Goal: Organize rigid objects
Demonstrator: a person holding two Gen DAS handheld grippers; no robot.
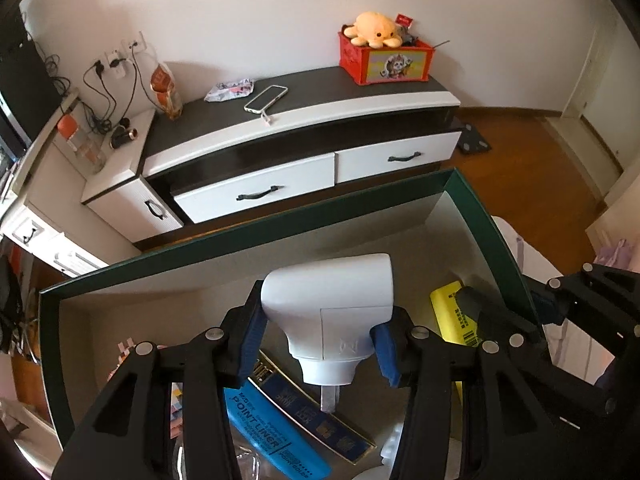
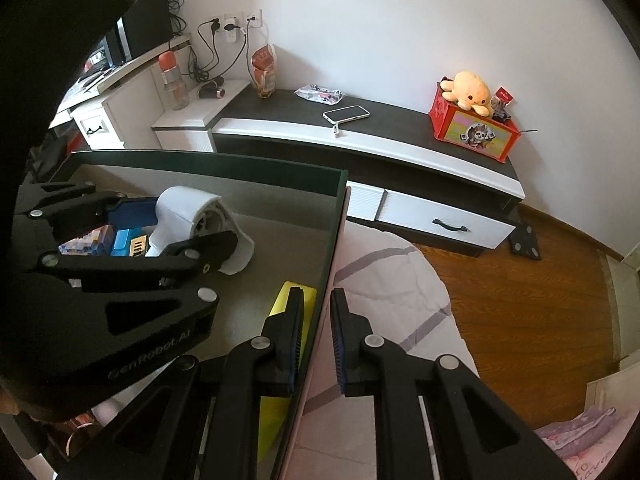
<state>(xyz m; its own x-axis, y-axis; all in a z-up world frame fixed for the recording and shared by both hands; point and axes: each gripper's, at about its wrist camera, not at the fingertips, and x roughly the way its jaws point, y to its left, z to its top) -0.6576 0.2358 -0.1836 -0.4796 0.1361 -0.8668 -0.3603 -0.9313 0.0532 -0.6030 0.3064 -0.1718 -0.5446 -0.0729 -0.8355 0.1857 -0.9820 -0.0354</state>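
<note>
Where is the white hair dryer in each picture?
Left wrist view: the hair dryer sits low in the middle, held between the left gripper pads, over the box.
Right wrist view: it shows at middle left, inside the box, behind the left gripper.
Shared landmark: the yellow plush octopus on the red crate.

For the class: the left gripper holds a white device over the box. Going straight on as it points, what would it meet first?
Probably the box's bare floor just beyond the white device held in the left gripper; depth is unclear.
</note>
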